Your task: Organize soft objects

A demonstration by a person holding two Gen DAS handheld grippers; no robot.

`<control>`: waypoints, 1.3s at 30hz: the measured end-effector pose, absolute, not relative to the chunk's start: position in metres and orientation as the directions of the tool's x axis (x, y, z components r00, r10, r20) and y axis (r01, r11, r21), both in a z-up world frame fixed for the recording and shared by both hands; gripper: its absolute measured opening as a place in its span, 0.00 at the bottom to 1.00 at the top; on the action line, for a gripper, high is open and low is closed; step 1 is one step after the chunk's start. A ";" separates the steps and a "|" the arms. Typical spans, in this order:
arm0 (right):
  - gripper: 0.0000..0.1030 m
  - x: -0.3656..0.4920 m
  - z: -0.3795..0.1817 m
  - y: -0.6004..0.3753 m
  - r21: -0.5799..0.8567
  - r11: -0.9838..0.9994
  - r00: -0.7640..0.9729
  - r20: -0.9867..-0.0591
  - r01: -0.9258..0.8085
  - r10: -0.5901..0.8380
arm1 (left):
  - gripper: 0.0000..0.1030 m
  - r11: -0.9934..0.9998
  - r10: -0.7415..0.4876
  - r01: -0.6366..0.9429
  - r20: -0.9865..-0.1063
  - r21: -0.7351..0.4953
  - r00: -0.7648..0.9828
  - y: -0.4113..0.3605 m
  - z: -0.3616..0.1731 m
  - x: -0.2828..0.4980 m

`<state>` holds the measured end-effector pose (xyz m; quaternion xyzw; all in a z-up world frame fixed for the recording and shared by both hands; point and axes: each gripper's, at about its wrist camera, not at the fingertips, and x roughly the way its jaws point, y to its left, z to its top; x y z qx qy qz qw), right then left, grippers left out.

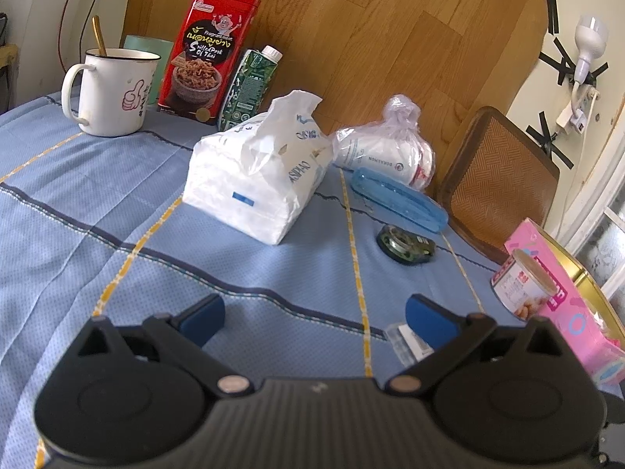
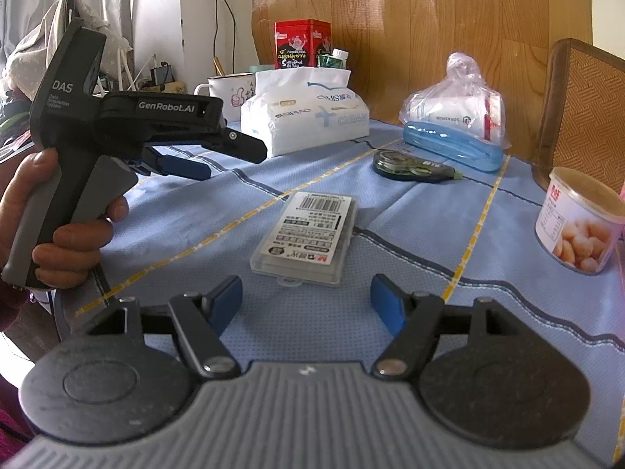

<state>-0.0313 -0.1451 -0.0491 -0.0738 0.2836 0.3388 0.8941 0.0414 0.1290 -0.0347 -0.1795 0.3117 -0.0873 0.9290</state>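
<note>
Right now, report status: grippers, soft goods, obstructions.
Left gripper and right gripper open, empty. Tissue pack and bagged roll untouched on table. Clear plastic case lies ahead of right gripper.

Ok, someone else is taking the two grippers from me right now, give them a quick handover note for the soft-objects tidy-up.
Left gripper: open, empty, low over the blue tablecloth, pointing toward the tissue pack.
Right gripper: open, empty, just short of the clear plastic case.
Soft things: the tissue pack sits mid-table; the knotted plastic bag holding white packs lies to its right, behind the blue case. A pink tissue box is at the right edge.
Done: nothing visibly gathered yet.
Left: pick up and group the soft items; the mug, tins and tape dispenser are probably not part of it.
</note>
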 end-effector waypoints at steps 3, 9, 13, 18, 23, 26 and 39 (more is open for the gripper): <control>0.73 -0.031 -0.049 -0.145 0.064 0.760 0.609 -0.556 -0.646 0.565 | 0.99 0.923 -0.273 0.054 -0.551 -0.380 0.789 0.127 -0.034 0.042; 0.73 -0.030 -0.049 -0.146 0.073 0.761 0.608 -0.554 -0.644 0.568 | 0.99 0.924 -0.273 0.055 -0.552 -0.378 0.788 0.127 -0.035 0.042; 0.73 -0.030 -0.048 -0.147 0.077 0.762 0.608 -0.554 -0.643 0.569 | 0.99 0.926 -0.275 0.062 -0.556 -0.371 0.784 0.125 -0.034 0.043; 0.74 -0.030 -0.049 -0.146 0.071 0.767 0.612 -0.558 -0.638 0.561 | 0.98 0.896 -0.364 0.121 -0.550 -0.427 0.752 0.115 -0.034 0.039; 0.76 -0.027 -0.048 -0.142 0.055 0.773 0.613 -0.574 -0.632 0.543 | 0.81 0.837 -0.496 0.200 -0.548 -0.510 0.674 0.099 -0.030 0.038; 0.77 -0.023 -0.046 -0.138 0.061 0.775 0.611 -0.578 -0.629 0.541 | 0.81 0.800 -0.553 0.228 -0.536 -0.555 0.638 0.092 -0.027 0.036; 0.61 -0.028 -0.042 -0.128 0.014 0.796 0.671 -0.529 -0.606 0.520 | 0.79 0.798 -0.571 0.269 -0.535 -0.539 0.623 0.057 -0.017 0.033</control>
